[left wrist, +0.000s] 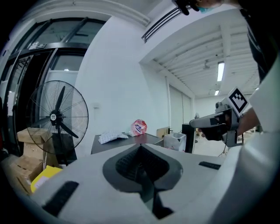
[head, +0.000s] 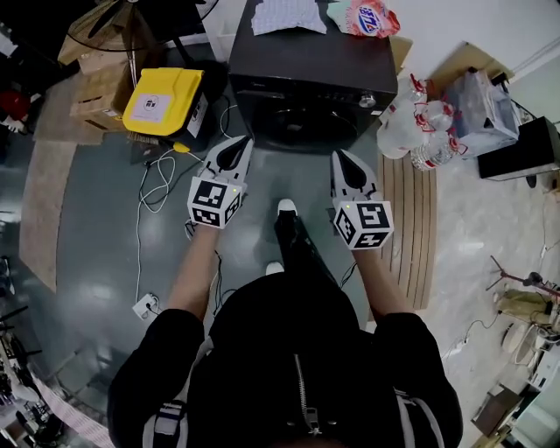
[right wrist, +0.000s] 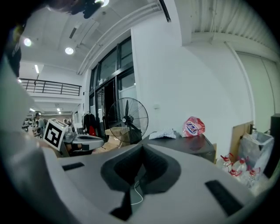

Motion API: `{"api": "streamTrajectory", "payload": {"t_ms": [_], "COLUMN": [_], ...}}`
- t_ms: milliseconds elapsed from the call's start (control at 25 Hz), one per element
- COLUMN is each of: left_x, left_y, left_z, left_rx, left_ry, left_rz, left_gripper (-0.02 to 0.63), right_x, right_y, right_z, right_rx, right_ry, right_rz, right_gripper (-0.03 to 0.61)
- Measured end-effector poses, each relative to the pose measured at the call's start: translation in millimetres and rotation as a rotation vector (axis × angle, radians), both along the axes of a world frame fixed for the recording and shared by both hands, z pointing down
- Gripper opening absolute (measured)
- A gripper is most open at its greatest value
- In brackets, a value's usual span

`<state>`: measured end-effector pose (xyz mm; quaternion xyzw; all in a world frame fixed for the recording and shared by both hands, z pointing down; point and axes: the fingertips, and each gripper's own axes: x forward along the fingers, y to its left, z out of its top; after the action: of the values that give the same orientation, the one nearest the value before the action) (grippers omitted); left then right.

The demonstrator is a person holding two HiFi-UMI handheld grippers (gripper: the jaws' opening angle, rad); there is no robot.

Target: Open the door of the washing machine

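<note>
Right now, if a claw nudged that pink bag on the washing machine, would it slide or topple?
The pink bag looks crumpled and soft, so it would probably sag rather than topple. It sits on the washing machine, whose dark top looks smooth, so a nudge would likely slide it.

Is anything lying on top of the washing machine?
Yes, a white cloth and a pink bag lie on the washing machine, on its dark top.
</note>
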<state>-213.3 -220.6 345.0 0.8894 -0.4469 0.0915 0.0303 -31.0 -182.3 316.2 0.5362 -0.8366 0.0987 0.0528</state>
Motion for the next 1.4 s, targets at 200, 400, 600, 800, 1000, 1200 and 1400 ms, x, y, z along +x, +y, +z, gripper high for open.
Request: {"api": "streamTrajectory", "payload": {"t_ms": [200, 400, 600, 800, 1000, 1200, 1400], "left_x": [-1.5, -4.9, -7.3, -5.8, -1.4, -0.7, 5.6], "left_y": [-84.8, -145.7, -181.3, -207.9, -222.0, -231.6, -239.4], "left_z": [37.8, 101.3, 177.4, 254.0, 321.7, 383.9, 417.8], "left_rx": [-0.047, -0.129, -0.245, -0.323, -0.398, -0.477, -0.487], "left_ry": [0.002, -0.064, -0.103, -0.163, -0.272, -0.348, -0.412], "left_rz": [-0.01, -0.025, -0.016, 0.051, 0.157, 0.222, 0.285], "left_gripper": [0.005, 0.005, 0.072, 0.229, 0.222, 0.211, 0.199], "right_x": [6.1, 15.9, 21.4, 22.5, 21.1, 36.3, 59.1], "right_y": [-85.5, -150.6, -189.2, -214.4, -222.0, -219.2, -206.7], "right_z": [26.8, 61.9, 99.4, 143.5, 176.5, 200.2, 222.8], "right_rx": [-0.047, -0.101, -0.161, -0.216, -0.255, -0.289, -0.334], "right_ry": [0.011, 0.013, 0.02, 0.018, 0.033, 0.047, 0.063], "right_rz": [0.004, 0.01, 0.002, -0.018, -0.033, -0.018, 0.016], "right_gripper": [0.003, 0.003, 0.003, 0.004, 0.003, 0.004, 0.003]}}
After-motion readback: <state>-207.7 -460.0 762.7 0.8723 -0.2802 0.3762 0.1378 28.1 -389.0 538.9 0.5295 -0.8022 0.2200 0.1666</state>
